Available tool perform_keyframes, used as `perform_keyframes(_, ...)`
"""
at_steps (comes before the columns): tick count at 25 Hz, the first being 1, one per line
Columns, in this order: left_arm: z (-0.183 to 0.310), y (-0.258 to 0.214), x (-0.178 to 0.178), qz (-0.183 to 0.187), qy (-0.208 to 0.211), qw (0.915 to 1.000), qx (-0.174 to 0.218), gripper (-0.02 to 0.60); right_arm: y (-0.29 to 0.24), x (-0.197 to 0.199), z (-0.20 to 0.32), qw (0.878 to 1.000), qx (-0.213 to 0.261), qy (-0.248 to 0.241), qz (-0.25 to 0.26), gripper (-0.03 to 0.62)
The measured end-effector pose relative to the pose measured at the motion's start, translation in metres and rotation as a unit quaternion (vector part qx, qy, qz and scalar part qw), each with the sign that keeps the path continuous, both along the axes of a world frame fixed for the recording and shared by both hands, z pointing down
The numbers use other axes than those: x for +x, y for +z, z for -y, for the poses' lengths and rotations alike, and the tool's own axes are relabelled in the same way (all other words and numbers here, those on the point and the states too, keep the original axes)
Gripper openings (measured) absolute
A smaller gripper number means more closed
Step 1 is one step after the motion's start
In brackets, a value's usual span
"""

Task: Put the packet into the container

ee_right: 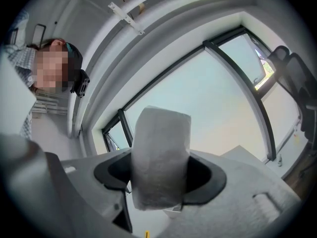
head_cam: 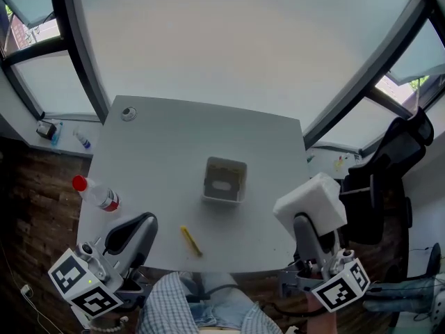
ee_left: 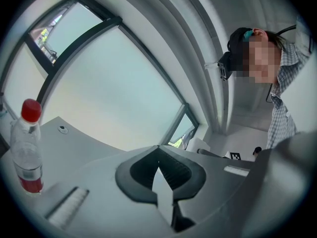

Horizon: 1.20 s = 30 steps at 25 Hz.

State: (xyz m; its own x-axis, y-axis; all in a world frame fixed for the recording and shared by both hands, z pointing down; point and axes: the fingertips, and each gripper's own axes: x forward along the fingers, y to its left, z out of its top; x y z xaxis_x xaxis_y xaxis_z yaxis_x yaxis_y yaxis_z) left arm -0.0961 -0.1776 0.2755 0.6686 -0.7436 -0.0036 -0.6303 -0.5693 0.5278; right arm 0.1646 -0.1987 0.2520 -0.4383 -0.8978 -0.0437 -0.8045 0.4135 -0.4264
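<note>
White, soft-looking packet (head_cam: 313, 202) sits pinched mid-body in the right gripper (head_cam: 304, 223), right of the container (head_cam: 224, 193). Probably light and squashable; left gripper (head_cam: 139, 227) is closed, empty.

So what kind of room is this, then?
Probably an office or lab corner: a plain grey table stands by tall dark-framed windows, with a black office chair to one side and wood flooring beneath.
</note>
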Motion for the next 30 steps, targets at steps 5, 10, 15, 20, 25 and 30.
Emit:
perform_keyframes(5, 0.007, 0.003, -0.003, 0.004, -0.021, 0.9997, -0.010, 0.003, 0.004, -0.003, 0.025, 1.000, -0.010, -0.022, -0.003, 0.284)
perform_keyframes(10, 0.011, 0.007, -0.006, 0.003, -0.043, 0.9990, -0.016, 0.003, 0.013, -0.012, 0.047, 0.998, -0.020, -0.051, -0.010, 0.283)
perform_keyframes(15, 0.014, 0.009, -0.006, 0.001, -0.058, 0.9981, -0.021, 0.003, 0.022, -0.023, 0.071, 0.996, -0.035, -0.076, -0.036, 0.284)
perform_keyframes(20, 0.016, 0.010, -0.009, 0.004, -0.075, 0.9969, -0.024, 0.003, 0.042, -0.037, 0.091, 0.988, -0.060, -0.103, -0.098, 0.283)
perform_keyframes(25, 0.019, 0.011, -0.016, 0.007, -0.089, 0.9957, -0.024, 0.003, 0.066, -0.051, 0.104, 0.979, -0.080, -0.120, -0.143, 0.284)
perform_keyframes(30, 0.021, 0.012, -0.016, 0.009, -0.097, 0.9949, -0.026, 0.003, 0.091, -0.062, 0.114, 0.969, -0.105, -0.139, -0.173, 0.284)
